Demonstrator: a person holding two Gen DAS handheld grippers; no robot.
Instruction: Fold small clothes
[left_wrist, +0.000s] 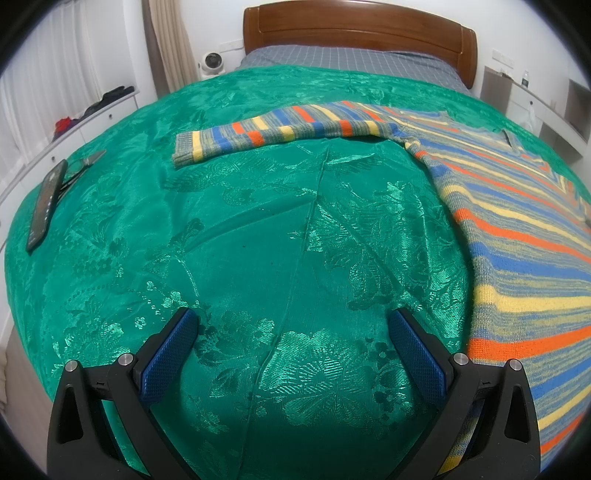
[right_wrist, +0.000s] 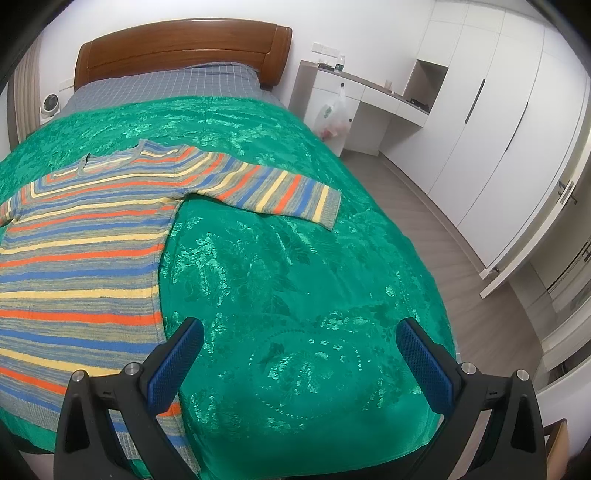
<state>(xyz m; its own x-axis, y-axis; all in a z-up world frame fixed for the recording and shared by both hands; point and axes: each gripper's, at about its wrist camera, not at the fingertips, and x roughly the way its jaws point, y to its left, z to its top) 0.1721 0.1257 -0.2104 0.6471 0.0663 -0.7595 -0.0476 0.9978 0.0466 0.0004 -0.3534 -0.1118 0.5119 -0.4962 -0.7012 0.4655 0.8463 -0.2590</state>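
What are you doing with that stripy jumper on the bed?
Getting ready to fold it. The stripy jumper lies flat on the green bedspread with both sleeves spread out. The left tongs and right tongs are both open above the bedspread, holding nothing.

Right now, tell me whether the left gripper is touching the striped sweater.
Apart. In the left wrist view the left gripper is open over bare green bedspread, and green cloth shows between its right finger and the striped sweater edge.
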